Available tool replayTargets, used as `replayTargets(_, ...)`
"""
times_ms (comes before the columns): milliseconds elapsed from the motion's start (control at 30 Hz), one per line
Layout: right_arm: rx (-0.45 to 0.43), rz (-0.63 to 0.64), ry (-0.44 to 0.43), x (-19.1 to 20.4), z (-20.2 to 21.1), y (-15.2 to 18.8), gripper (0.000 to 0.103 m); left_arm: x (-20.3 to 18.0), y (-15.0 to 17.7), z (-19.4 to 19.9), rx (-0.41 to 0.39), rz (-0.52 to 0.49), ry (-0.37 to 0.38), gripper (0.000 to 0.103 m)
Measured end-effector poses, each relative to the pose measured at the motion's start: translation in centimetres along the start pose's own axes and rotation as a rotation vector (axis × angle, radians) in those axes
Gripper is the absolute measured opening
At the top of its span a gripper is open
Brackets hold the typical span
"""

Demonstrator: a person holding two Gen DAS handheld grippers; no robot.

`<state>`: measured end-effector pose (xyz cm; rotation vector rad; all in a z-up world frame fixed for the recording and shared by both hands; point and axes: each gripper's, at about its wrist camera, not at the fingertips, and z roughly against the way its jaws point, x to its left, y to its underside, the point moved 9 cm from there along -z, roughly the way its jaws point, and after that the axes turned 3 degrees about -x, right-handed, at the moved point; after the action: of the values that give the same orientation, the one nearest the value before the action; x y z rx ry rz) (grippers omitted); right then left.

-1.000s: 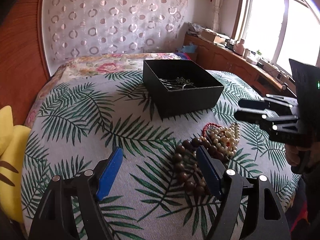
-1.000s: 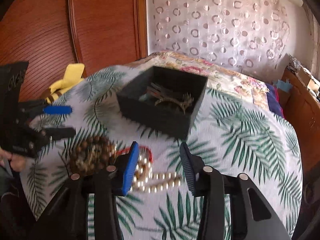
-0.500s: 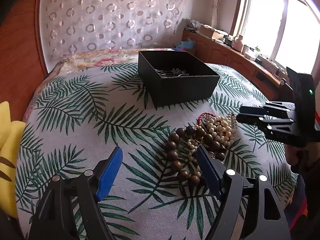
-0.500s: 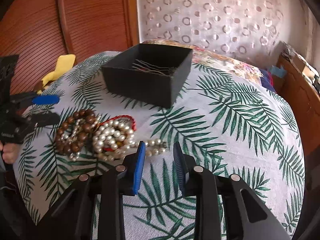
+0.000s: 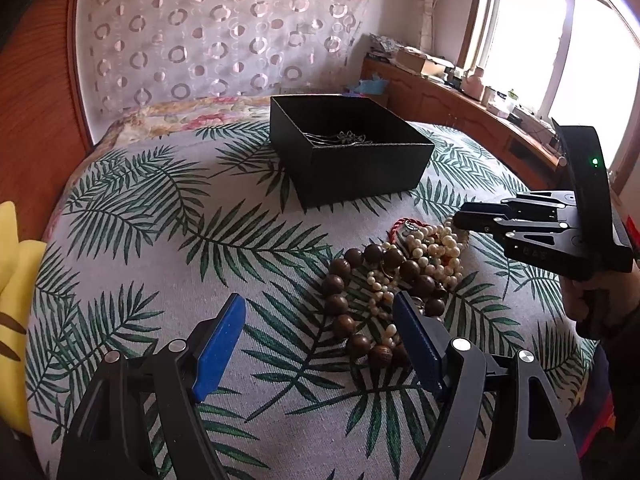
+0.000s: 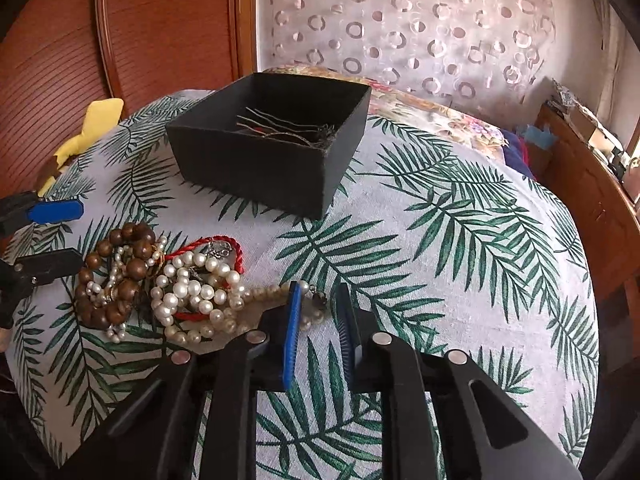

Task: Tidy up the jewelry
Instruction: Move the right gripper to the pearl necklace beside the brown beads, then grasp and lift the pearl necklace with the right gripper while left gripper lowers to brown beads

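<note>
Jewelry pile lying on a bed w/ palm-leaf cover (image 6: 460, 248): brown wooden bead strand (image 5: 352, 288), pearl strand (image 6: 192, 292) & red cord (image 6: 236, 248) tangled together, near the black box (image 5: 360, 168). Left tongs (image 5: 320, 320) hanging spread wide, right-hand blade partly hiding the brown beads. Right tongs (image 6: 318, 312) sitting nearly pressed together around the pearl strand's tail end; contact hard to make out. Thin metal pieces (image 6: 280, 128) showing inside box, partly cut off by its wall.

Window (image 5: 560, 40) glare, fisheye-warped edges
</note>
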<state>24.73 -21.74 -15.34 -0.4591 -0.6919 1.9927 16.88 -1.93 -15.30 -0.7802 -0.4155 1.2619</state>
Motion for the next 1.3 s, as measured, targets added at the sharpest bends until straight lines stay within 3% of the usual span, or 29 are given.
replayTargets(133, 0.01, 0.002, 0.018, -0.9, 0.5, 0.5, 0.02, -0.1, 0.2, 0.0, 0.002, 0.0, 0.002, 0.073)
replayTargets(467, 0.021, -0.001, -0.041, -0.3, 0.0, 0.6, 0.021, -0.4, 0.2, -0.1, 0.006, -0.003, 0.007, 0.073)
replayTargets(567, 0.019, 0.013, -0.05, 0.0, -0.1, 0.4, 0.017, -0.4, 0.2, -0.1, 0.005, -0.003, 0.007, 0.073)
replayTargets(600, 0.019, 0.017, -0.055, 0.1, -0.1, 0.4, 0.008, -0.4, 0.2, -0.1, 0.005, -0.002, 0.006, 0.073)
replayTargets(700, 0.011, 0.043, -0.059, 0.5, 0.1, 0.3, 0.008, -0.3, 0.3, -0.2, 0.006, 0.002, 0.004, 0.073)
replayTargets(1033, -0.149, 0.051, -0.046, 1.1, 5.4, -2.2, 0.008, 0.2, 0.1, 0.2, -0.013, -0.001, 0.005, 0.072)
replayTargets(1300, -0.237, 0.057, -0.049, 1.2, 8.8, -4.5, 0.008, -0.4, -0.2, -1.2, 0.034, -0.019, 0.04, 0.029)
